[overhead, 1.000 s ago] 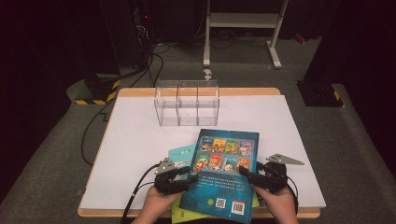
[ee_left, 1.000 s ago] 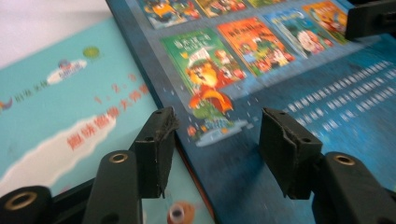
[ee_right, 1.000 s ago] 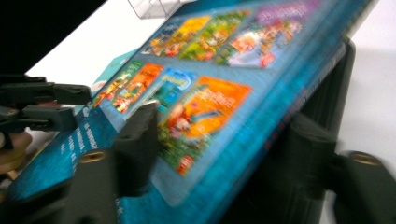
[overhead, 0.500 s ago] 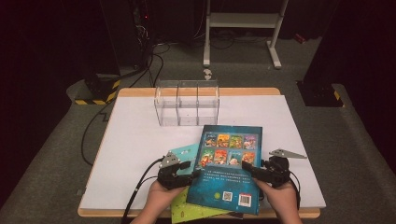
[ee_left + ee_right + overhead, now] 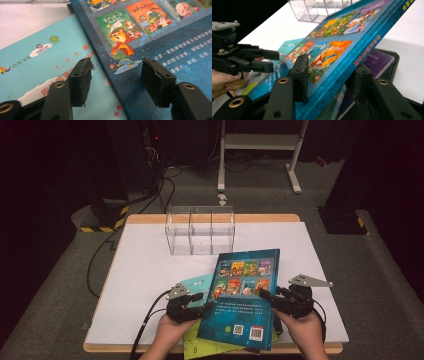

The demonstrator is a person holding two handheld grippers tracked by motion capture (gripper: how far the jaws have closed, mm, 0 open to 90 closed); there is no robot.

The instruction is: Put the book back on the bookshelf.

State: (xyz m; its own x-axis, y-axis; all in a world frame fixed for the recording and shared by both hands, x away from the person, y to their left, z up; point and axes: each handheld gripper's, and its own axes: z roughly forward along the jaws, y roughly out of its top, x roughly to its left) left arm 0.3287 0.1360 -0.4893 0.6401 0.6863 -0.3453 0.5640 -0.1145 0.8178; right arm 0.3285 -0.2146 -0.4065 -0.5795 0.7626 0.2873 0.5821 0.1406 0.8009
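The right claw [image 5: 329, 77] straddles the right long edge of the dark blue hardcover picture book [image 5: 243, 295], 1 jaw above the cover and 1 below; its jaws have just been closing, and the upper pad lies on the cover, so it looks to be pinching that edge, which it tilts up off the stack beneath. From this claw the book runs toward 10 o'clock in the right gripper view, its spine edge passing between the jaws. The left claw [image 5: 116, 77] is spread at the book's left edge, 1 pad over the dark cover and 1 over the pale turquoise paperback book [image 5: 47, 62] beneath, gripping nothing. In the high view the dark book sits at 6 o'clock on the white table [image 5: 145, 270], long axis pointing to 12, toward the clear plastic 3-slot organiser [image 5: 200, 230]. Judged from this, the right hand carries the lift; the left is near enough to steady the far edge.
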